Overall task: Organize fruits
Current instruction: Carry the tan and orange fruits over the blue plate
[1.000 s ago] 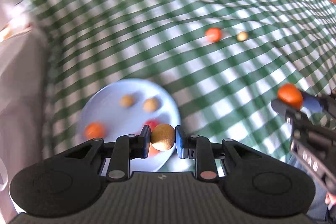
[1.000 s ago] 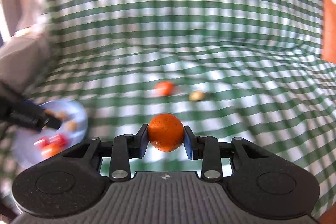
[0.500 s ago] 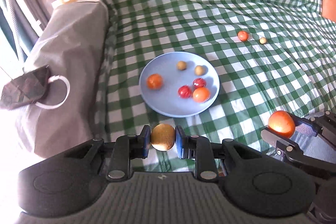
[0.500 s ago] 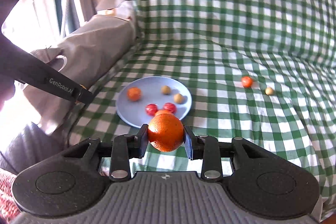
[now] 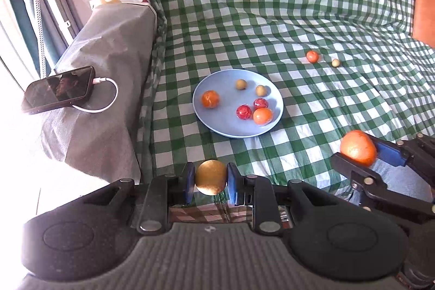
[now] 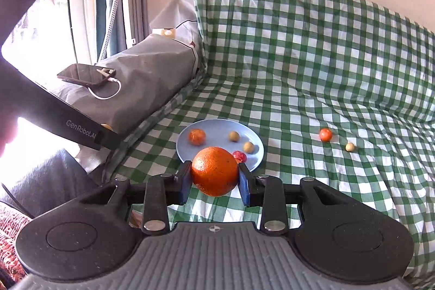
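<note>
Above the near edge of the checked cloth [image 5: 272, 18], short of the blue plate [image 5: 217, 124], I hold both tongs loaded: the left gripper [image 5: 211, 183] is clamped on a brown-gold round fruit [image 5: 211, 181], the right gripper [image 6: 214, 175] on a large orange [image 6: 214, 171], pads pressing each side. The plate carries five small fruits; bare patches I can see are its left side and near rim. One small red fruit [image 5: 312, 56] and one pale one [image 5: 335, 62] lie loose on the cloth, well apart from the plate on its far right. My judgement: the step in hand is delivering both held fruits to the plate. To do it well I would go one hand at a time, lower until the fruit nearly touches a bare patch, then release gently, since round fruit is likely to roll and knock its neighbours over the shallow rim
</note>
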### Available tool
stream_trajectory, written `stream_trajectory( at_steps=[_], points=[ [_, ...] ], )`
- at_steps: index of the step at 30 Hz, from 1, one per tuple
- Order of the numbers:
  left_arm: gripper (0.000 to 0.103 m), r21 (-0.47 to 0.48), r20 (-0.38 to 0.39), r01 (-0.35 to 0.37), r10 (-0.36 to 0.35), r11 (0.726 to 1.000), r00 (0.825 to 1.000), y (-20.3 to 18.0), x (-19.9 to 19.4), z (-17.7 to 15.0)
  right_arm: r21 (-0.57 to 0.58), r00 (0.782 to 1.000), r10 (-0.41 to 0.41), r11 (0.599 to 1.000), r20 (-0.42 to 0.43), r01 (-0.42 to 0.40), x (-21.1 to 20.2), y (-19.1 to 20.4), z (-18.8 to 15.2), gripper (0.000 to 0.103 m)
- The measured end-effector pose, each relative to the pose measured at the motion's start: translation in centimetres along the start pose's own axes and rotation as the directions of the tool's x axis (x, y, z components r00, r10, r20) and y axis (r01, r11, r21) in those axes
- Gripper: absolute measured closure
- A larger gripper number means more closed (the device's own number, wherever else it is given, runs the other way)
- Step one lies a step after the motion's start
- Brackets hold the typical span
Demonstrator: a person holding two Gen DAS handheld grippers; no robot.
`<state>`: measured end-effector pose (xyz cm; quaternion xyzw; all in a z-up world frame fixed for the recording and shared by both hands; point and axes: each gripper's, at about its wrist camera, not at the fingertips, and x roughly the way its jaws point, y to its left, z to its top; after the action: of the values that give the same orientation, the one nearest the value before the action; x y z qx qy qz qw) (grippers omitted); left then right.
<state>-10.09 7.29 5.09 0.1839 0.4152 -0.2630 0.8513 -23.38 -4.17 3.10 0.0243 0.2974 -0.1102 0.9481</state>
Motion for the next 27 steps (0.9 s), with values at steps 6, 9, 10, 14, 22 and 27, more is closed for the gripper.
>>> stream_trajectory(
  at_steps=[6,9,10,14,22,27],
  points=[
    [0.076,-0.003,-0.02,0.021,-0.021,1.0,1.0,0.3,0.6,0.3,0.003,1.0,-0.011,1.0,-0.022,0.011,0.4,0.3,0.0,0.067],
    [0.076,-0.03,0.006,0.037,-0.037,0.999,0.999,0.8,0.5,0.5,-0.005,1.0,-0.026,1.0,-0.016,0.026,0.3,0.2,0.0,0.067],
    [0.076,-0.035,0.004,0.04,-0.04,0.999,0.999,1.0,0.6,0.5,-0.01,0.999,-0.029,1.0,-0.033,0.029,0.6,0.2,0.1,0.067],
    [0.076,-0.041,-0.007,0.034,-0.034,0.999,0.999,1.5,1.4,0.7,-0.036,0.998,-0.024,0.999,-0.056,0.022,1.3,0.3,0.3,0.067],
    [0.076,-0.058,-0.039,0.018,-0.02,0.998,0.999,2.7,4.4,2.4,-0.018,0.993,-0.015,1.0,-0.121,0.013,3.7,-0.1,0.2,0.067],
    [0.076,-0.072,-0.048,0.018,-0.022,0.997,0.999,3.2,6.3,4.0,-0.005,0.989,-0.02,1.0,-0.144,0.02,5.6,-0.6,0.8,0.067]
  ],
)
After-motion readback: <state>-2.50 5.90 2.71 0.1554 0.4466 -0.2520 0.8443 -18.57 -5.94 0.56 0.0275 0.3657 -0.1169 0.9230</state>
